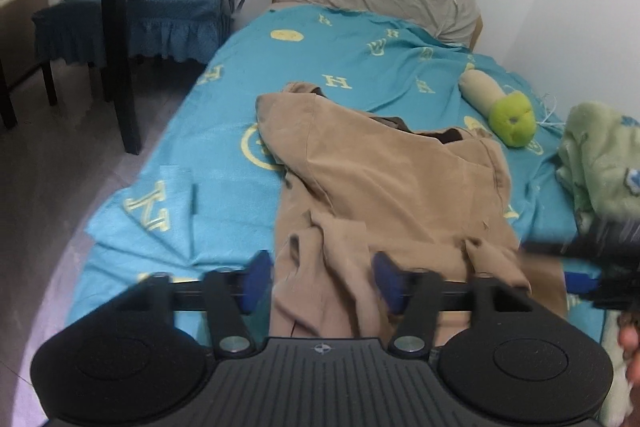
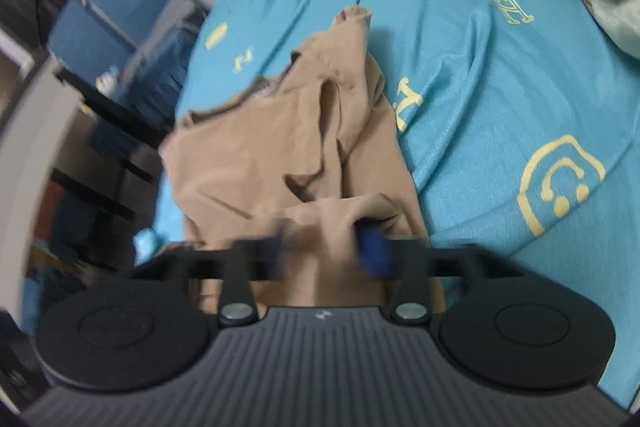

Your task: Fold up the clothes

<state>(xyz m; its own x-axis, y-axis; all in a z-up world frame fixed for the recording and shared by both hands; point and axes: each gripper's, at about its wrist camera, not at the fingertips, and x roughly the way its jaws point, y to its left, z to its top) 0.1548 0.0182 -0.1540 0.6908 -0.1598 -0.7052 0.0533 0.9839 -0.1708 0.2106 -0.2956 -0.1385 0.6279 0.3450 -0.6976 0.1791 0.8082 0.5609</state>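
Turquoise bedsheet point(image 1: 224, 131), yellow "H" letters

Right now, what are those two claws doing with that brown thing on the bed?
A person is folding clothes with a claw in each hand. A tan garment lies rumpled on the blue bed sheet. The left claw and the right claw both sit open at its near edge, with cloth between the fingers but not pinched. A green plush toy lies further up the bed.
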